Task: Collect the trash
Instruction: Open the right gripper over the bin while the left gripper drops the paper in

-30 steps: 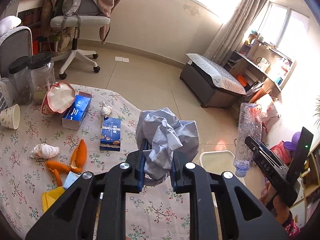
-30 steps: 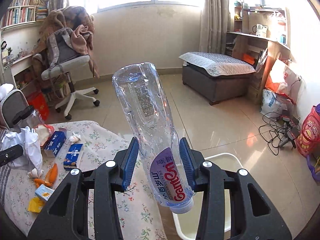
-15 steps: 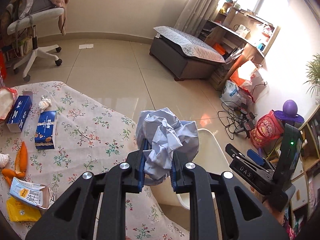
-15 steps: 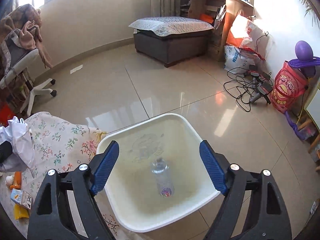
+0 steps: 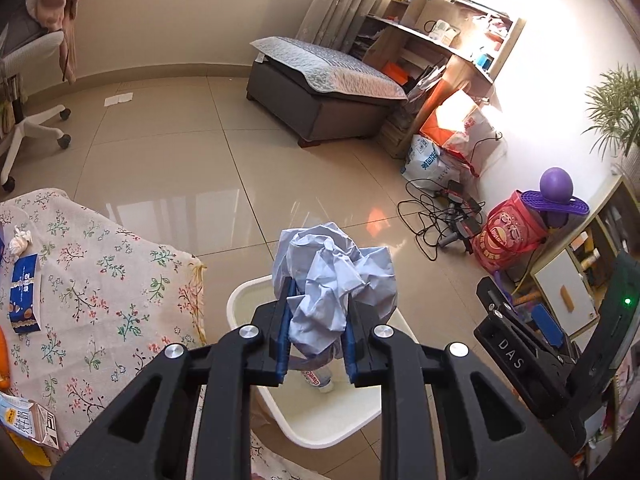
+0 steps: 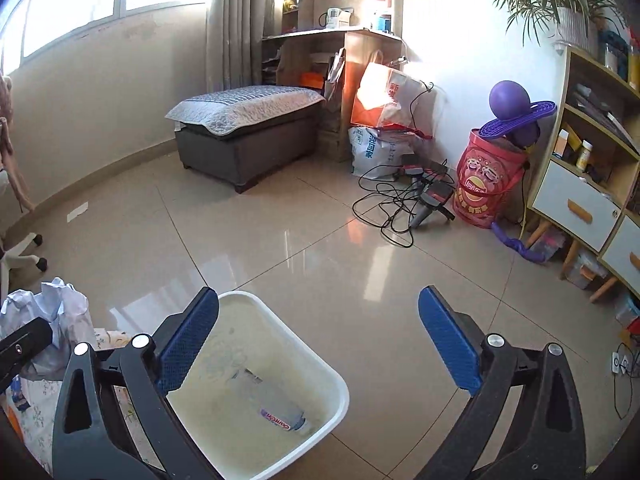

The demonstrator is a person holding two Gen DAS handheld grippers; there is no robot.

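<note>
Now crumpled pale-blue paper wad [image 5: 334,276] clamped in left gripper [image 5: 316,334], above white plastic bin [image 6: 336,386] beside floral-cloth table [image 5: 104,280]. Clear plastic bottle [image 6: 276,410] lies inside. Right gripper [image 6: 318,338] empty — jaws just opened wide. Risk: light wad drifts, lands outside rim. Bin's near edge hidden behind grippers.

— Anything readable on the bottle [image 6: 280,416] down in the white bin [image 6: 336,400]?
— "Ganten" in red on a purple-edged label, lying sideways.
— And on the other gripper [image 5: 516,354], seen from the left wrist?
— "DAS" in pale letters along its black body.
— On the red tub [image 6: 486,184] by the shelf?
— "Lay's" on a round logo — characters beneath too small to read.
— The white bag [image 6: 374,152] by the desk?
— Blue characters, not legible.
</note>
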